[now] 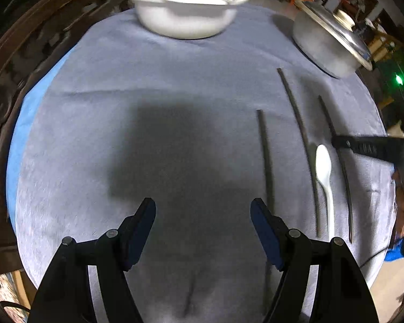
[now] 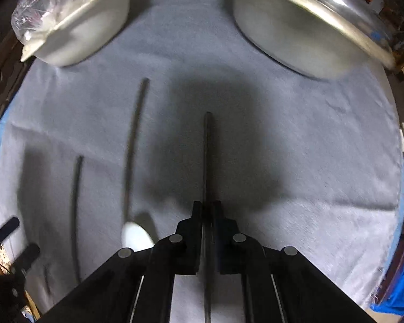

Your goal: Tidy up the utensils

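Grey cloth (image 2: 296,145) bearing bowl (image 2: 75,35), pot (image 2: 291,35), spoon (image 1: 324,172); right gripper (image 2: 208,215) clamping chopstick (image 2: 207,156), seemingly pointing away; left gripper (image 1: 203,215) wide.

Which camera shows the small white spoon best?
The left wrist view: the small white spoon lies whole between two dark chopsticks. The right wrist view catches only its blurred bowl beside the black gripper.

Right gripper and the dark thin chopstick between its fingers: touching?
Touching. The right wrist view shows the right gripper shut on the dark thin chopstick, both fingers pressed against its sides with no gap.
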Motion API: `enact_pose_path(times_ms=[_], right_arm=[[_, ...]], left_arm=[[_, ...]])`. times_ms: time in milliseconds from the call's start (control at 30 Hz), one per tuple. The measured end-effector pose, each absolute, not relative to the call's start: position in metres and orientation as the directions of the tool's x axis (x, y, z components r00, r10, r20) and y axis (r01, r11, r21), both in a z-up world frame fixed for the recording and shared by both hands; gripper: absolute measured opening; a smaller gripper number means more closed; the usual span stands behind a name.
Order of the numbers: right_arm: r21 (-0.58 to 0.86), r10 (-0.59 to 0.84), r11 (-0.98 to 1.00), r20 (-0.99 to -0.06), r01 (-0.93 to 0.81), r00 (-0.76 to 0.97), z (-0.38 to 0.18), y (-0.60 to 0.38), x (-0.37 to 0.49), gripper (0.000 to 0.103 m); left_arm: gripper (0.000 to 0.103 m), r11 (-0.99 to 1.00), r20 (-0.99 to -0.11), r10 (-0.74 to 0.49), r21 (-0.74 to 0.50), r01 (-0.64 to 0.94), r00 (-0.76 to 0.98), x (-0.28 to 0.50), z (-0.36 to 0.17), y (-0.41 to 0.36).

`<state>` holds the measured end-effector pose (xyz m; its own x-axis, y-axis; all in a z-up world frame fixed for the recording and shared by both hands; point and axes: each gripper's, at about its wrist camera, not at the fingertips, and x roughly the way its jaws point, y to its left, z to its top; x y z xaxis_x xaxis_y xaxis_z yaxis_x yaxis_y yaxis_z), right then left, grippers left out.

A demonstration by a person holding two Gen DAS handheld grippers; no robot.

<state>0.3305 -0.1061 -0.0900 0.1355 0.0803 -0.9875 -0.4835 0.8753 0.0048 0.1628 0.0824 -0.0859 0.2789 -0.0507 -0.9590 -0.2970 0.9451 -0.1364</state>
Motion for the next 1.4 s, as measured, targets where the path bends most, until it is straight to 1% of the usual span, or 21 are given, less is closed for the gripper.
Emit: enact_pose_path(times_ms=[200, 233, 267, 333, 367, 433, 467, 500, 533, 567, 700, 800, 1067, 1233, 1400], right_arm=[[0.041, 0.093, 0.889, -0.991, -0.456, 0.091, -0.094, -0.156, 0.314, 0.008], [0.051, 0.101, 0.89, -0.991, -0.452, 0.088, -0.095, -0.162, 0.311, 0.008], [0.057, 0.106, 0.891, -0.991, -0.451, 0.085, -0.095, -0.167, 0.309, 0.008], [0.066, 0.113, 0.891, -0.99, -0.449, 0.079, -0.096, -0.174, 0.305, 0.008], [0.067, 0.113, 0.89, -0.991, -0.451, 0.076, -0.096, -0.177, 0.303, 0.008], [0.066, 0.111, 0.885, -0.991, -0.46, 0.07, -0.097, -0.183, 0.298, 0.008], [0.066, 0.108, 0.881, -0.992, -0.468, 0.064, -0.097, -0.183, 0.295, 0.008], [0.068, 0.107, 0.878, -0.993, -0.473, 0.056, -0.099, -0.182, 0.294, 0.008], [0.07, 0.104, 0.873, -0.993, -0.482, 0.046, -0.099, -0.181, 0.289, 0.008], [0.071, 0.101, 0.868, -0.994, -0.492, 0.033, -0.099, -0.177, 0.283, 0.008], [0.072, 0.079, 0.85, -0.997, -0.522, -0.009, -0.102, -0.183, 0.265, 0.007], [0.075, 0.066, 0.848, -0.997, -0.524, -0.037, -0.103, -0.184, 0.258, 0.007], [0.045, 0.014, 0.844, -0.998, -0.535, -0.062, -0.108, -0.168, 0.271, 0.008], [0.032, -0.009, 0.838, -0.997, -0.544, -0.073, -0.11, -0.161, 0.278, 0.008], [0.024, -0.026, 0.835, -0.996, -0.549, -0.084, -0.112, -0.161, 0.276, 0.007]], left_arm=[[0.072, 0.953, -0.975, -0.089, -0.142, -0.266, 0.203, 0.204, -0.088, 0.064], [0.068, 0.957, -0.981, -0.08, -0.124, -0.261, 0.176, 0.211, -0.091, 0.06], [0.061, 0.961, -0.986, -0.078, -0.114, -0.253, 0.149, 0.217, -0.095, 0.056], [0.058, 0.965, -0.994, -0.076, -0.094, -0.245, 0.082, 0.228, -0.106, 0.052], [0.056, 0.97, -0.996, -0.051, -0.066, -0.233, 0.068, 0.231, -0.107, 0.048], [0.045, 0.98, -0.999, -0.003, -0.011, -0.198, 0.039, 0.237, -0.108, 0.041], [0.037, 0.986, -0.999, 0.007, 0.002, -0.17, 0.033, 0.238, -0.107, 0.038], [0.032, 0.987, -1.0, 0.008, 0.004, -0.158, 0.024, 0.239, -0.107, 0.036], [0.013, 0.989, -1.0, 0.005, 0.004, -0.145, 0.006, 0.239, -0.107, 0.036], [0.008, 0.992, -1.0, -0.004, 0.0, -0.124, -0.026, 0.238, -0.108, 0.036], [0.006, 0.999, -0.997, 0.019, 0.022, -0.038, -0.077, 0.222, -0.109, 0.041], [0.006, 0.999, -0.994, 0.04, 0.041, -0.007, -0.099, 0.212, -0.11, 0.048], [0.006, 0.993, -0.991, 0.109, 0.105, 0.05, -0.075, 0.201, -0.109, 0.037], [0.007, 0.993, -0.993, 0.1, 0.096, 0.062, -0.065, 0.204, -0.112, 0.027], [0.007, 0.994, -0.994, 0.091, 0.087, 0.07, -0.061, 0.202, -0.11, 0.033]])
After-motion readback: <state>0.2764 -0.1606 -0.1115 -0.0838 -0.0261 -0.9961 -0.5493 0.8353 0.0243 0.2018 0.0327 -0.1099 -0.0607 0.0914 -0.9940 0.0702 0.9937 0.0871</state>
